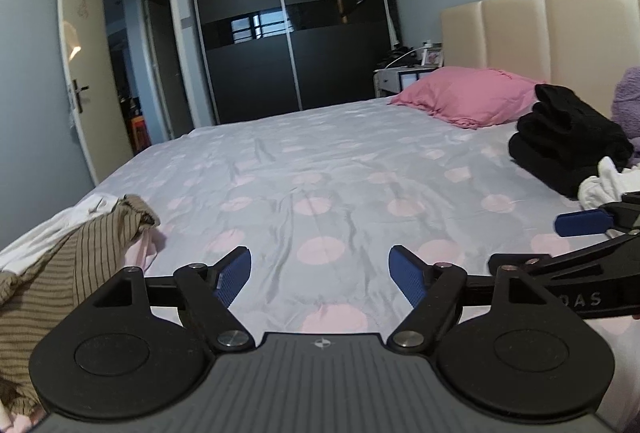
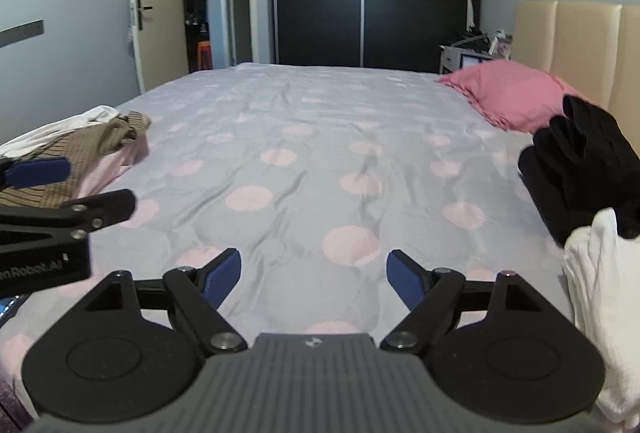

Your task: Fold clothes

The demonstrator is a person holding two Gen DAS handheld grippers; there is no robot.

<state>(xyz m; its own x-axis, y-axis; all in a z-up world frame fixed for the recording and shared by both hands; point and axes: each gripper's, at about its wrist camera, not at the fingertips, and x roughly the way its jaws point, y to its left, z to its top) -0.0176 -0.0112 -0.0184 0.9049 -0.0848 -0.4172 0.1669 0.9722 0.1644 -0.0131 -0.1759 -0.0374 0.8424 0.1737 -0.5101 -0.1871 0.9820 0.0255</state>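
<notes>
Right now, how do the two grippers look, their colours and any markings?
Both look alike: the left gripper and the right gripper have black linkage arms, round black discs, a ribbed grey body and blue textured fingers. White lettering shows on their sides, only partly readable.

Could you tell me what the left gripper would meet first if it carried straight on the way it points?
Probably only the dotted bedsheet: the left gripper is open and empty, with no garment directly ahead.

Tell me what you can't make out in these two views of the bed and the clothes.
- Striped brown garment: left wrist view, cut off by the frame edge and the left gripper.
- White garment: right wrist view, runs off the right edge.
- Black clothes stack: too dark to count pieces.
- Nightstand items: too small.
</notes>
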